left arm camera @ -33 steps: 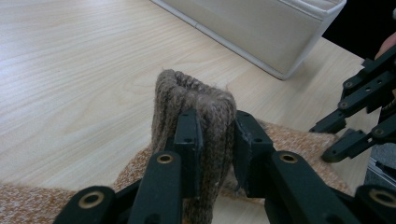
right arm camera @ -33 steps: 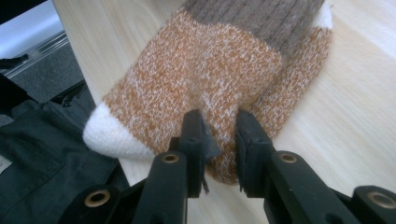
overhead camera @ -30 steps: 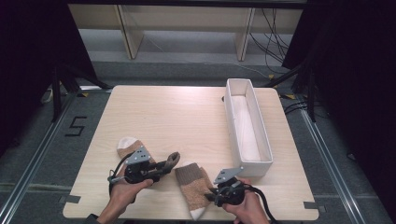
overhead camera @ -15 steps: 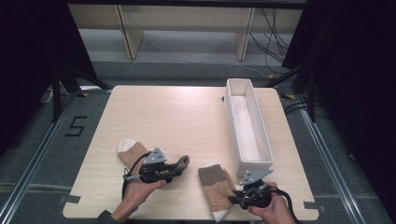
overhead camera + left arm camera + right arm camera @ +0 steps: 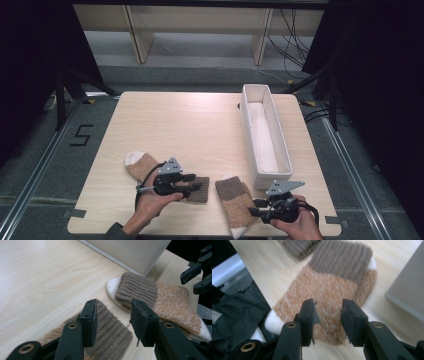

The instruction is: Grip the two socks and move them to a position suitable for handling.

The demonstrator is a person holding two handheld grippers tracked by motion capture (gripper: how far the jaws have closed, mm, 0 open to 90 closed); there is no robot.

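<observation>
1. Bottom edge of the high view: the person's two hands come in, each with a gripper. The right gripper (image 5: 256,211) sits at lower right, the left gripper (image 5: 197,182) at lower centre-left.
2. Right gripper: jaws part open and have just been opening. In the right gripper view nothing is clamped between the pads; the right sock (image 5: 329,293) lies flat on the table beyond them, orange-brown foot nearest, ribbed grey-brown cuff towards the top of the frame.
3. Left gripper: jaws about half open and have just been opening, pads (image 5: 90,320) apart with nothing pinched. They hover just over the ribbed cuff of the left sock (image 5: 107,332), at the bottom centre of the left gripper view.
4. High view places the socks: left sock (image 5: 150,170) lower left of centre, white toe pointing to the upper left; right sock (image 5: 237,202) lower centre, white toe at the bottom edge. They lie near each other, not touching.
5. The left gripper view also shows the right sock (image 5: 160,300) with the other gripper at its right edge. The right gripper view adds dark cloth (image 5: 234,315) at the lower left, below the table edge.
6. Farther off: the white tray (image 5: 265,135), long and narrow, at right of centre on the wooden table (image 5: 190,125).
7. Writing: a black "5" (image 5: 81,135) on the floor, left of the table.
</observation>
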